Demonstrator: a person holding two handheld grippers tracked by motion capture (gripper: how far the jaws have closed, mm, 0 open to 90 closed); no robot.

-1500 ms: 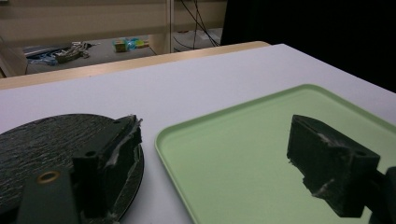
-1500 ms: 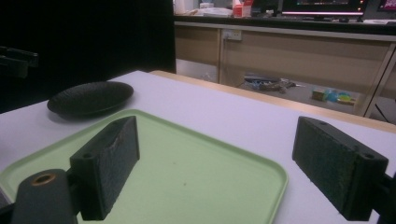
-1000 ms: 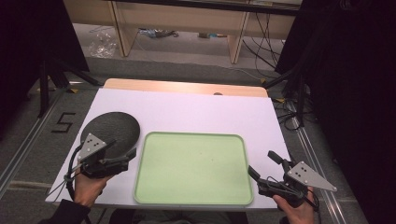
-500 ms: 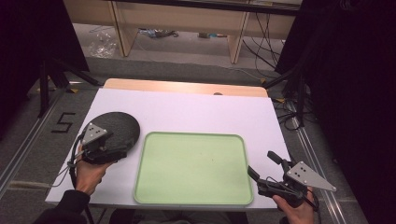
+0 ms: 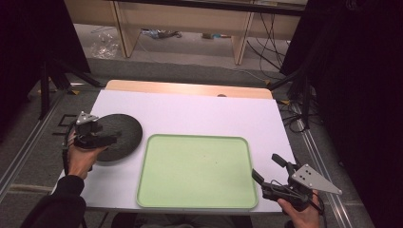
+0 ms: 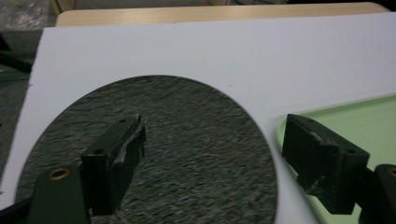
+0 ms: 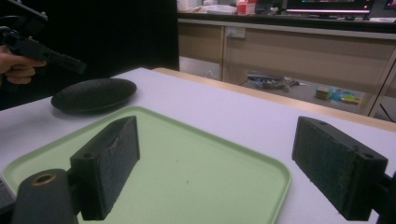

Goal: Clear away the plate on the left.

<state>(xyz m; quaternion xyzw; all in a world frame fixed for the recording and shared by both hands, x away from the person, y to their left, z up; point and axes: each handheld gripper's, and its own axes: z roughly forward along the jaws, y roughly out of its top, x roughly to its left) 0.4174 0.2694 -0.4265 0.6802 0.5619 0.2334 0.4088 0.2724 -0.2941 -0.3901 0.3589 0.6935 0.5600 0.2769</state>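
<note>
Hovering left gripper (image 6: 210, 163), dark plate (image 6: 187, 154) beneath fingers (image 6: 116, 163)

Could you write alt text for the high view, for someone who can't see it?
A person's left gripper hovers open over a round dark speckled plate on a white table, beside a bare pale green tray; the right gripper waits open at the tray's corner.

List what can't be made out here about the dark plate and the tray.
- Dark plate: near-left rim, high view, hidden by the left tool.
- Plate underside: hidden, any view.
- Green tray: near edge cut off, right gripper view.
- Right tool: contact with tray unclear, high view.
</note>
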